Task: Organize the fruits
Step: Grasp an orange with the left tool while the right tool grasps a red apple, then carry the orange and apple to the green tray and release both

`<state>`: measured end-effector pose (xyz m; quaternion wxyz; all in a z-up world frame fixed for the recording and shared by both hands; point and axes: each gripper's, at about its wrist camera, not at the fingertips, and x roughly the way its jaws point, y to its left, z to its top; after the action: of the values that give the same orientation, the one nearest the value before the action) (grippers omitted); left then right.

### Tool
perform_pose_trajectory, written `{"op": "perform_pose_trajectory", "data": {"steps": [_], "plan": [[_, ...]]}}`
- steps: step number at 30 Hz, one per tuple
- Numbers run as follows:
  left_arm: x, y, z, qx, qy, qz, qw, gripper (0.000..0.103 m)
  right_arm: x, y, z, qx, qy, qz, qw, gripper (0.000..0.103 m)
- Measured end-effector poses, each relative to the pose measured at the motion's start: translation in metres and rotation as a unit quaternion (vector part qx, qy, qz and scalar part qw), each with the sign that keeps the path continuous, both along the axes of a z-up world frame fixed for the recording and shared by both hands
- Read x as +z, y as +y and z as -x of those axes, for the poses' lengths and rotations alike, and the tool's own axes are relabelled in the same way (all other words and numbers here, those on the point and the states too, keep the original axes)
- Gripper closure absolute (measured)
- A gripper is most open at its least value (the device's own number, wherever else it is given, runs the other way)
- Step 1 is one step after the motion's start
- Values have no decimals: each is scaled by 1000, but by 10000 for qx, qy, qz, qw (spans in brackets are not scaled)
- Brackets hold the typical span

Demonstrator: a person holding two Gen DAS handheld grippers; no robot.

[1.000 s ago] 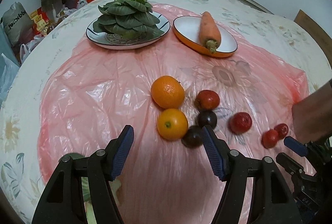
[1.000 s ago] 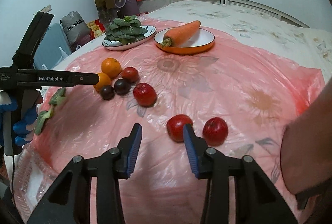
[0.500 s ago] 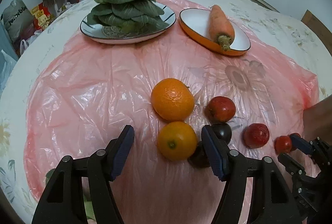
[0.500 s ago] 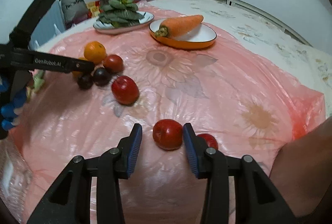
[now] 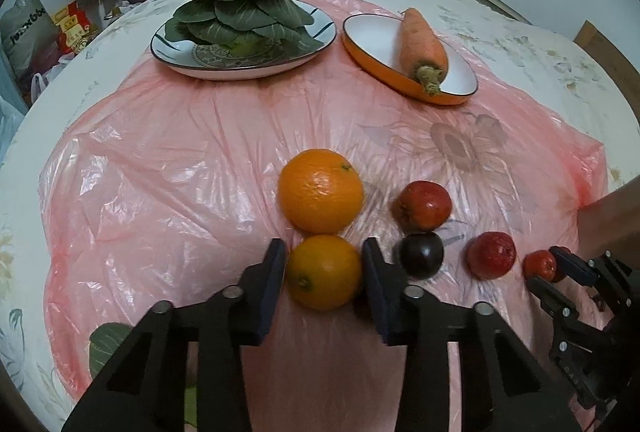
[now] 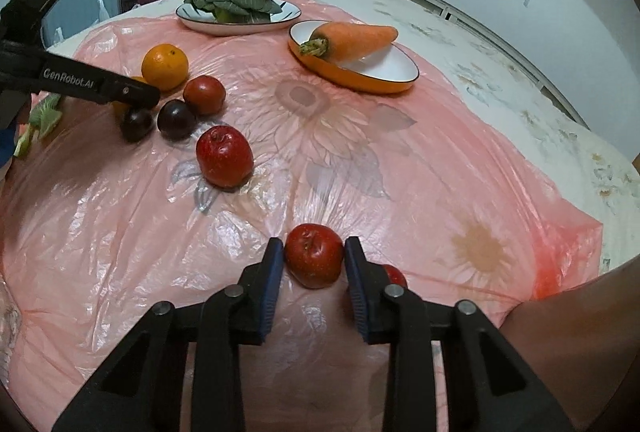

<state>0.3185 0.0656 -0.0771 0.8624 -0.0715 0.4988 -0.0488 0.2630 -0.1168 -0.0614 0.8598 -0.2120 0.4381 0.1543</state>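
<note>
My left gripper (image 5: 323,252) is closing its jaws on the nearer of two oranges (image 5: 324,272), and both pads touch its sides. The larger orange (image 5: 320,190) lies just beyond, touching it. To the right sit a red fruit (image 5: 422,205), a dark plum (image 5: 422,254) and another red fruit (image 5: 491,255). My right gripper (image 6: 312,248) is closing its jaws on a small red fruit (image 6: 315,260), pads against it. A second small red fruit (image 6: 394,274) is half hidden behind its right finger. A bigger red fruit (image 6: 224,155) lies further off to the left.
A pink plastic sheet (image 5: 180,171) covers the round table. At the back stand a plate (image 5: 180,65) of leafy greens and an orange dish (image 5: 372,43) holding a carrot (image 5: 422,39). A loose leaf (image 5: 106,344) lies near left. A person's arm (image 6: 580,312) is at right.
Both grippers went from wide open to closed around fruit: the left around the near orange, the right around the small red fruit. The right gripper rolled and moved closer to its fruit.
</note>
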Motion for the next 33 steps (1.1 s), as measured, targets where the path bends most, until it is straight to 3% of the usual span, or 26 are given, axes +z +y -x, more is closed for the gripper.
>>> {"op": "perform_pose_trajectory", "data": {"steps": [20,33], "plan": [[26,14,19,-7,-313,54,9995,71,38,8,31,121,-141,-555,9983,77],[25,34,57,32,-272,164,9995,71,41,3,73,13,-21,-816,9967,77]]}}
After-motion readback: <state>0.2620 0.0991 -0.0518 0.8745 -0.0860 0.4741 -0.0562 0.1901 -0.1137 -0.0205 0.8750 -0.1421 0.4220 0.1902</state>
